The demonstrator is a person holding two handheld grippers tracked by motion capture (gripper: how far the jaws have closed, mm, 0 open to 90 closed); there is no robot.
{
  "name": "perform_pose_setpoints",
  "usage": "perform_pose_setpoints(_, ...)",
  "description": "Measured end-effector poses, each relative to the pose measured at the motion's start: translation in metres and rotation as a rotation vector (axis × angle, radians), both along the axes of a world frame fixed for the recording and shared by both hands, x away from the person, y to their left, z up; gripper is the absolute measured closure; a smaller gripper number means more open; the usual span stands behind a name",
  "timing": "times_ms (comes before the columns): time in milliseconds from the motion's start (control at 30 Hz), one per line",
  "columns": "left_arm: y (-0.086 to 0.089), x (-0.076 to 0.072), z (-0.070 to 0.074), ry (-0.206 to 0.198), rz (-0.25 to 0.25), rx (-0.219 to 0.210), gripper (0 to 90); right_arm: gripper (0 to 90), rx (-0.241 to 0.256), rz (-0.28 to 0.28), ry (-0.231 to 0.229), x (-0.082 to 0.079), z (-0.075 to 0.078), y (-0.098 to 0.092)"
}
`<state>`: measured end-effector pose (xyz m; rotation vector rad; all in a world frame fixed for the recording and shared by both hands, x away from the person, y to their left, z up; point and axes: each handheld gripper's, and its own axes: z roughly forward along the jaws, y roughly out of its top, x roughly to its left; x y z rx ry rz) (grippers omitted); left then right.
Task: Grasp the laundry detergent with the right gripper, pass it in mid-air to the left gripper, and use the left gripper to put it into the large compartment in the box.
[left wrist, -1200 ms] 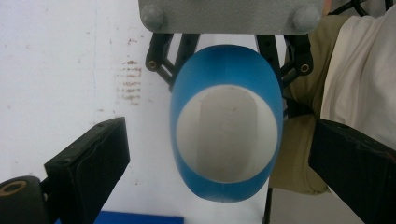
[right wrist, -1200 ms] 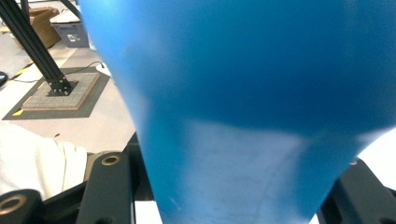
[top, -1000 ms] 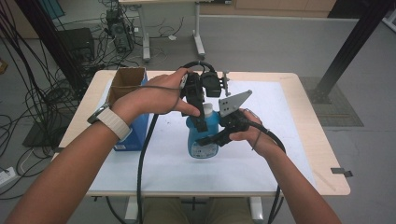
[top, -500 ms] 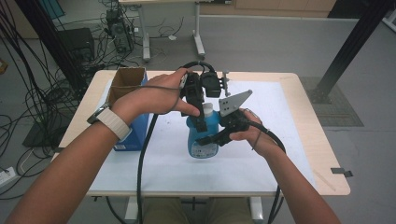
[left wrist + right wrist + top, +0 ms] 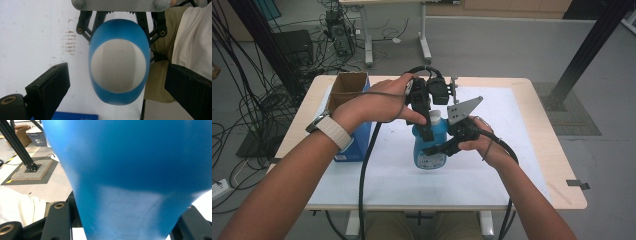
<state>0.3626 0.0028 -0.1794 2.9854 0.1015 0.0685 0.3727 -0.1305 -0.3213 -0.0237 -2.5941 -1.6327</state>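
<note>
At mid-table, my right gripper point(image 5: 439, 148) clamps the blue detergent bottle point(image 5: 430, 145) upright on the white mat point(image 5: 512, 150). My left gripper point(image 5: 428, 131) hangs wide over its top; I should center both jaws before closing.

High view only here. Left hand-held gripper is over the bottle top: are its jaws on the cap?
Observer: No. The left gripper view shows the left hand-held gripper open, with a clear gap between each jaw and the white cap.
Operator: Is the right one really clamping?
Observer: Looks so. In the right gripper view the blue bottle sits between the jaws of the right hand-held gripper, and both appear pressed to its sides.
Operator: Is the surface by the bottle clean?
Observer: Not quite. The left gripper view shows brown smudges on the white sheet beside it.
</note>
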Motion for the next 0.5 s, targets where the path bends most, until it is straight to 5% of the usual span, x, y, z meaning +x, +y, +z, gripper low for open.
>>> perform_pose_setpoints(500, 0.0007, -0.0002, 0.0, -0.004, 0.003, 0.003, 6.8, 43.7, -0.002, 0.003, 0.005, 0.0003, -0.0005, 0.0005)
